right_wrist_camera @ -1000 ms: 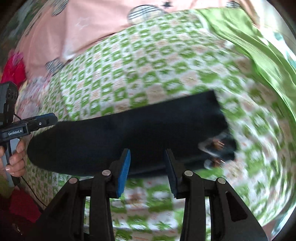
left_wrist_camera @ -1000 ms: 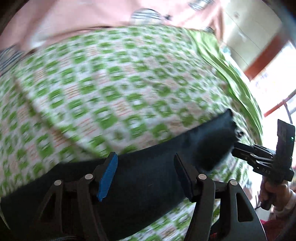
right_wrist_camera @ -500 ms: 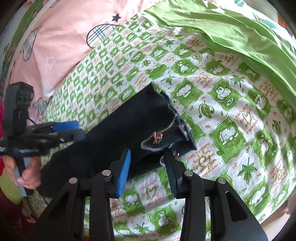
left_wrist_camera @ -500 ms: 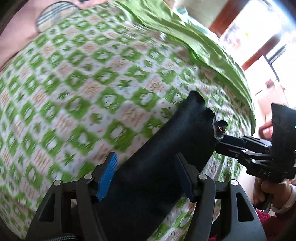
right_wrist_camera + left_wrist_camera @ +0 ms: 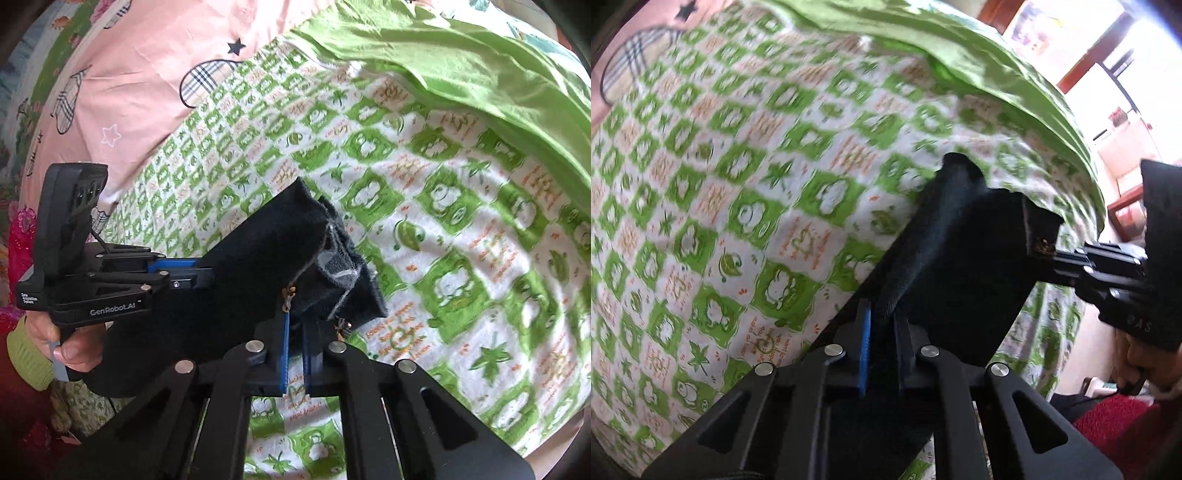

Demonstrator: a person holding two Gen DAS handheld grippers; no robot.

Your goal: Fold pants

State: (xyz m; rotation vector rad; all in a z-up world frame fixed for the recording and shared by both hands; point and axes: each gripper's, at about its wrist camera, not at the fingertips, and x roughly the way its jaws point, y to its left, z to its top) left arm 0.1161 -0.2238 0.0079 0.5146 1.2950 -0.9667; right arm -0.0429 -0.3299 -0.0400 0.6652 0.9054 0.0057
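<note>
We see the pants (image 5: 964,258) lying across the near edge of the bed (image 5: 746,192), the left gripper (image 5: 882,325) at one end and the right gripper (image 5: 295,332) at the other. A quilt (image 5: 480,62) lies along the far edge.

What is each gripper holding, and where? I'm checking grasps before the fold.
Both hold the dark pants. The left gripper pinches a fold along the leg; the right gripper pinches the end by the zipper.

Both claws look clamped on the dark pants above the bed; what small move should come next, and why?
Probably carry both ends forward together and lay them on the checked sheet. The left claw and right claw each pinch the black pants, which hang lifted and bunched, so no fold has been laid flat yet.
</note>
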